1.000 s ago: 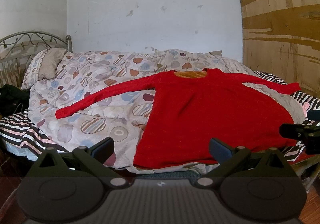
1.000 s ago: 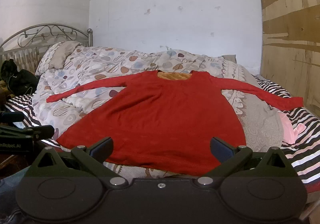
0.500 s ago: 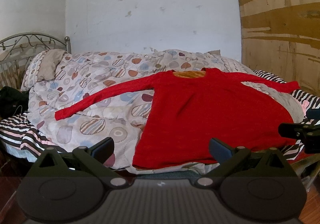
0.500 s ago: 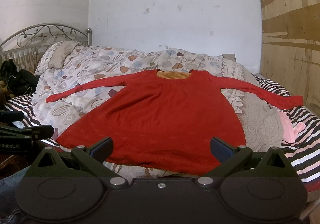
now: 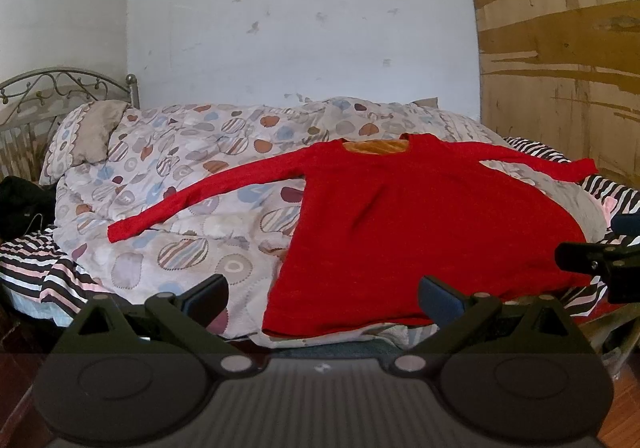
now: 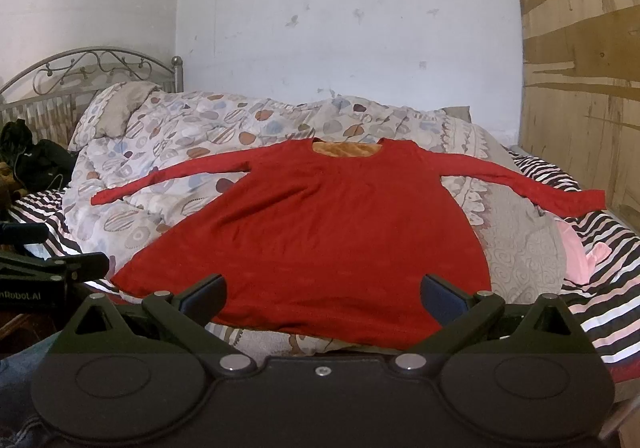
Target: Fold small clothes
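Claws (image 5: 322, 294) (image 6: 322, 294) level, agape before dress (image 6: 320, 232)

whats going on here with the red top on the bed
A person holds a gripper in each hand, facing a bed. A red top lies flat on the quilt, both sleeves spread out, not yet folded. The left gripper and right gripper are both open and empty, short of the near hem. Neither touches the cloth.

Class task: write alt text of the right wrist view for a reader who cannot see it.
A red long-sleeved garment lies spread flat, sleeves outstretched, on a patterned quilt covering a bed. The open right gripper hovers near its hem, holding nothing.
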{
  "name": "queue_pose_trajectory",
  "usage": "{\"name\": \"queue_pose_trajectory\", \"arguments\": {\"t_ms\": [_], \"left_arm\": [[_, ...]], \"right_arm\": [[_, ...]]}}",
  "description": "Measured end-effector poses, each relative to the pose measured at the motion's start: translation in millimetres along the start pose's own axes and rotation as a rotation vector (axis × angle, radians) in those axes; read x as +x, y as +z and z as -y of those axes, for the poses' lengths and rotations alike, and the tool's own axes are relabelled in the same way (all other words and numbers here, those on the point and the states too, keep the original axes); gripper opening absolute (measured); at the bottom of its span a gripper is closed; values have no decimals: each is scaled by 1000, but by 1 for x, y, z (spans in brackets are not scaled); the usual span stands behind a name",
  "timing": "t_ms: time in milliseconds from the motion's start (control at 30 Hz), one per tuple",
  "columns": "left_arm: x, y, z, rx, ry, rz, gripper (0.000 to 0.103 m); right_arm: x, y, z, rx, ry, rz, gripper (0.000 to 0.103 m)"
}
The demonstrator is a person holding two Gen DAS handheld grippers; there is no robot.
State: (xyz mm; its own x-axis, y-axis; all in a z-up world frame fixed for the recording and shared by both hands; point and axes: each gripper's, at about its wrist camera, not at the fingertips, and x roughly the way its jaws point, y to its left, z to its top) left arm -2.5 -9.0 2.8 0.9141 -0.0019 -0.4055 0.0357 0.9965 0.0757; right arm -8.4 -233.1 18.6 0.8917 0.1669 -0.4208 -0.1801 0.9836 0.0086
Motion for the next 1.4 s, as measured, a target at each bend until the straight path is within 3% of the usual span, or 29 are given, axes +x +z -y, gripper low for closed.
{"name": "queue_pose_trajectory", "arguments": {"t_ms": [1233, 1333, 1400], "left_arm": [[3, -2, 1, 16, 4, -19, 103], [19, -3, -3, 82, 38, -67, 103], [28, 0, -7, 90, 55, -93, 103]], "right_arm": [[6, -15, 1, 9, -5, -18, 103], [13, -10, 1, 9, -31, -76, 103], [26, -5, 2, 6, -84, -181, 103]]}}
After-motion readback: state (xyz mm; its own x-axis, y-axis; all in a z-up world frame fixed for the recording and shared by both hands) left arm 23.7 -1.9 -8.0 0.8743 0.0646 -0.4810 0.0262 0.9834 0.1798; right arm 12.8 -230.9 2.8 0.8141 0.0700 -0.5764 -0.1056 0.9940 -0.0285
